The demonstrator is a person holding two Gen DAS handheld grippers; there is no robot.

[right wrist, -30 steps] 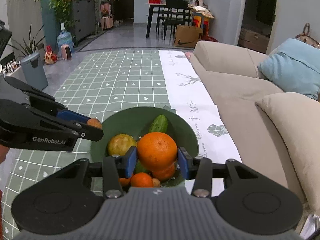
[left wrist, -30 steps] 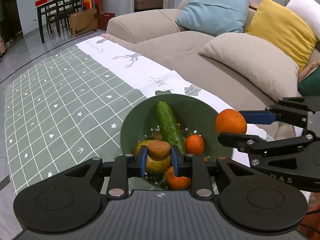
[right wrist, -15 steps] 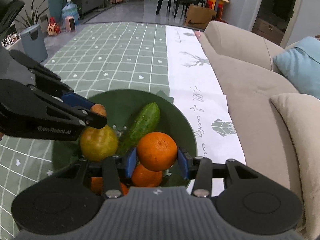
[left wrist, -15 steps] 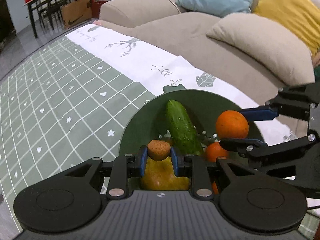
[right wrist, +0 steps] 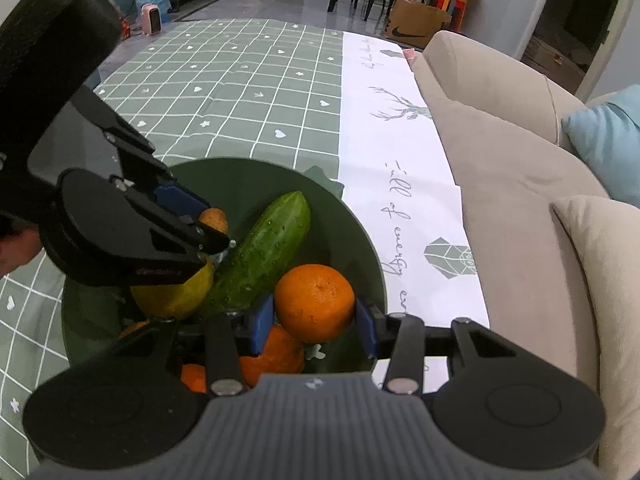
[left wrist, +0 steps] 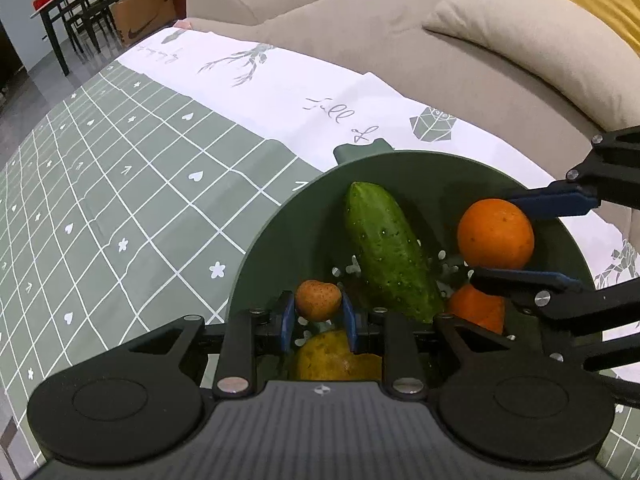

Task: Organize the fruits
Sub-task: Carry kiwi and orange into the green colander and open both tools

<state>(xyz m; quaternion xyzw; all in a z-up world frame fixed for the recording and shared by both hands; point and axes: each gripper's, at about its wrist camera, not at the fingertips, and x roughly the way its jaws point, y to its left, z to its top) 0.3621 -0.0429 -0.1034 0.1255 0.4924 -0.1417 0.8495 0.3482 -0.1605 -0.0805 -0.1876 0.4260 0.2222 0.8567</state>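
A dark green bowl (left wrist: 420,168) (right wrist: 248,176) on the tablecloth holds a cucumber (left wrist: 390,250) (right wrist: 260,252), a yellow-green fruit (left wrist: 332,356) (right wrist: 176,296) and smaller oranges (right wrist: 272,354). My left gripper (left wrist: 318,312) (right wrist: 214,224) is shut on a small brown-orange fruit (left wrist: 318,300) (right wrist: 214,218) just over the bowl's near left side. My right gripper (right wrist: 314,320) (left wrist: 504,238) is shut on a large orange (right wrist: 314,302) (left wrist: 496,232), held low inside the bowl at its right side, above another orange (left wrist: 476,308).
The green checked tablecloth (left wrist: 120,200) with a white printed border (left wrist: 320,96) covers the table. A beige sofa (left wrist: 400,40) with cushions runs along the far edge. A dining table, chairs and a cardboard box (right wrist: 416,20) stand across the room. A person's hand (right wrist: 16,248) shows at the left.
Both grippers have come down and forward over the bowl, each keeping its fruit. The bowl now fills more of both views.
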